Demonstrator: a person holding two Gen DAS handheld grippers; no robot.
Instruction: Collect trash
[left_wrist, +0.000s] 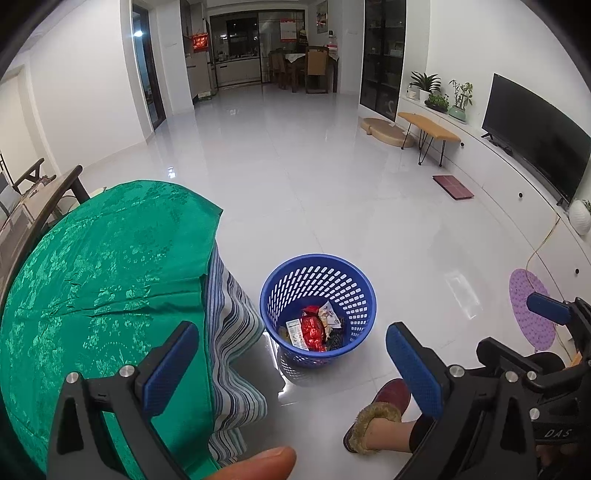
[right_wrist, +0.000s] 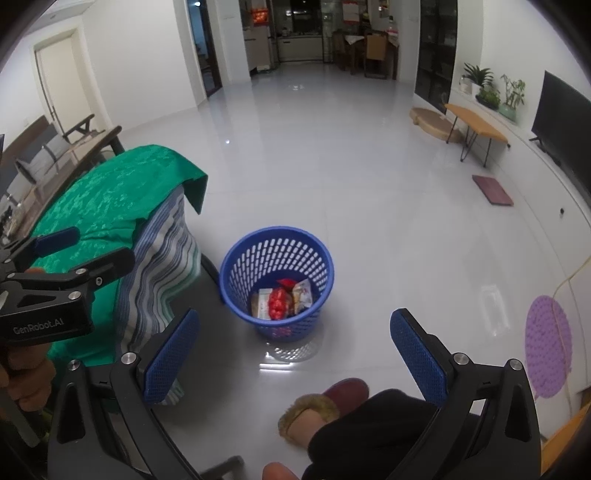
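Observation:
A blue mesh waste basket (left_wrist: 352, 295) stands on the white floor beside the table; it also shows in the right wrist view (right_wrist: 236, 273). Inside it lie several wrappers, among them a red crinkled one (left_wrist: 313, 329) (right_wrist: 278, 303) and pale packets (left_wrist: 330, 314). My left gripper (left_wrist: 291, 365) is open and empty, held above and in front of the basket. My right gripper (right_wrist: 293, 354) is open and empty, also above the basket. The right gripper's blue fingers (left_wrist: 548, 308) show at the right edge of the left wrist view. The left gripper shows at the left of the right wrist view (right_wrist: 70, 254).
A table with a green cloth (left_wrist: 103, 266) over a striped cloth (left_wrist: 232, 332) stands left of the basket. The person's slippered foot (left_wrist: 376, 413) is on the floor near the basket. A purple mat (left_wrist: 532, 310), a maroon mat (left_wrist: 452, 186), a bench (left_wrist: 428, 129) and a TV (left_wrist: 535, 136) line the right side.

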